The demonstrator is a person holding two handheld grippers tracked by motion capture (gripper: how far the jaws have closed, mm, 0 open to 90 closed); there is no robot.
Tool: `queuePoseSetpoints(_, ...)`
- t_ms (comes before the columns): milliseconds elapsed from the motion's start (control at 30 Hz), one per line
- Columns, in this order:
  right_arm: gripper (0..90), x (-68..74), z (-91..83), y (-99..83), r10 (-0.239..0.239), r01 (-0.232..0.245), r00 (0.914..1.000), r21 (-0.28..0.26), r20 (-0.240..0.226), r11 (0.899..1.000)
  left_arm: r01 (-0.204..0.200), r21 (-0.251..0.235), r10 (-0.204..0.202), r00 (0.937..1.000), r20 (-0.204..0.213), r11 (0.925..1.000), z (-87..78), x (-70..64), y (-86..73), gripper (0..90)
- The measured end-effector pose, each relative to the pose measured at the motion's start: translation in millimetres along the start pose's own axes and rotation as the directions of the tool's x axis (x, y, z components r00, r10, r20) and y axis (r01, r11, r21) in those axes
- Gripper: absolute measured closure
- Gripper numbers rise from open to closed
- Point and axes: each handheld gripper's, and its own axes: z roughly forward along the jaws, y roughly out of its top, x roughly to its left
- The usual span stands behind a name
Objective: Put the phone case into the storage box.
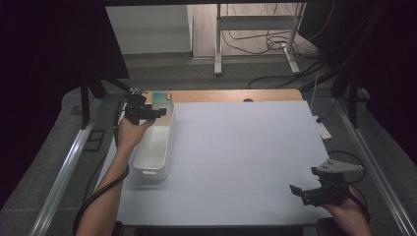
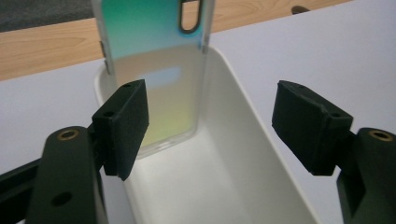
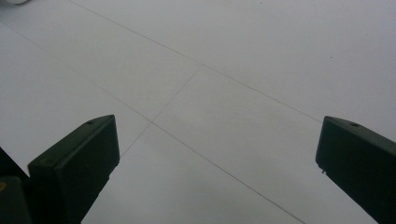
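The left gripper (image 2: 210,126) hung with jaws spread, clear of the phone case (image 2: 154,70) leaning upright against the far end of the bin (image 2: 261,140) at the table's (image 1: 246,147) far-left corner, the right gripper (image 1: 314,192) idling agape near its near-right corner.

High view: fixed above near edge, looking forward and down over whole table (image 1: 236,147), floor beyond. Left gripper view: very close, far left corner, facing along own jaws into white bin (image 2: 243,154) with phone case (image 2: 154,70) leaning inside; same bin (image 1: 156,145) and case (image 1: 161,102) seen in high view. Right gripper view: low, close, near right, facing bare tabletop (image 3: 224,84) between spread jaws.
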Motion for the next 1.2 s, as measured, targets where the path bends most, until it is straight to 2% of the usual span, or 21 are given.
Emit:
queuePoseSetpoints(100, 0.0, 0.1, 0.3, 0.1, 0.001, -0.001, 1.0, 0.002, -0.001, 1.0, -0.006, 0.002, 0.006, 0.9999, 0.016, 1.0, -1.3, -3.1, -0.9, 25.6)
queuePoseSetpoints(300, 0.0, 0.3, 0.6, 0.2, 0.001, -0.001, 1.0, 0.006, -0.002, 1.0, -0.043, 0.002, 0.043, 0.9985, 0.034, 0.9991, -6.9, -14.8, -5.7, 16.5)
queuePoseSetpoints(500, 0.0, -0.3, 0.6, 0.2, 0.003, -0.003, 1.0, 0.006, -0.003, 1.0, -0.052, -0.006, 0.053, 0.9969, 0.058, 0.9986, -10.5, -22.5, -10.2, 8.0)
queuePoseSetpoints(633, 0.0, -0.8, 0.8, 0.3, 0.008, -0.008, 1.0, 0.011, 0.0, 1.0, -0.082, 0.0, 0.082, 0.9938, 0.074, 0.9966, -13.7, -30.4, -14.3, 4.3)
queuePoseSetpoints(767, 0.0, -1.3, 1.2, 0.3, 0.013, -0.013, 0.9999, 0.013, -0.002, 1.0, -0.089, 0.0, 0.088, 0.9919, 0.092, 0.9961, -16.1, -35.8, -17.0, 2.9)
queuePoseSetpoints(1100, 0.0, -1.0, 1.5, 0.5, 0.013, -0.013, 0.9999, 0.015, -0.003, 1.0, -0.128, -0.003, 0.127, 0.9813, 0.144, 0.9918, -26.1, -53.5, -31.0, 1.5)
queuePoseSetpoints(1200, 0.0, -1.0, 1.5, 0.5, 0.009, -0.009, 1.0, 0.019, -0.001, 1.0, -0.128, -0.012, 0.128, 0.9791, 0.158, 0.9917, -28.5, -56.5, -34.8, 1.2)
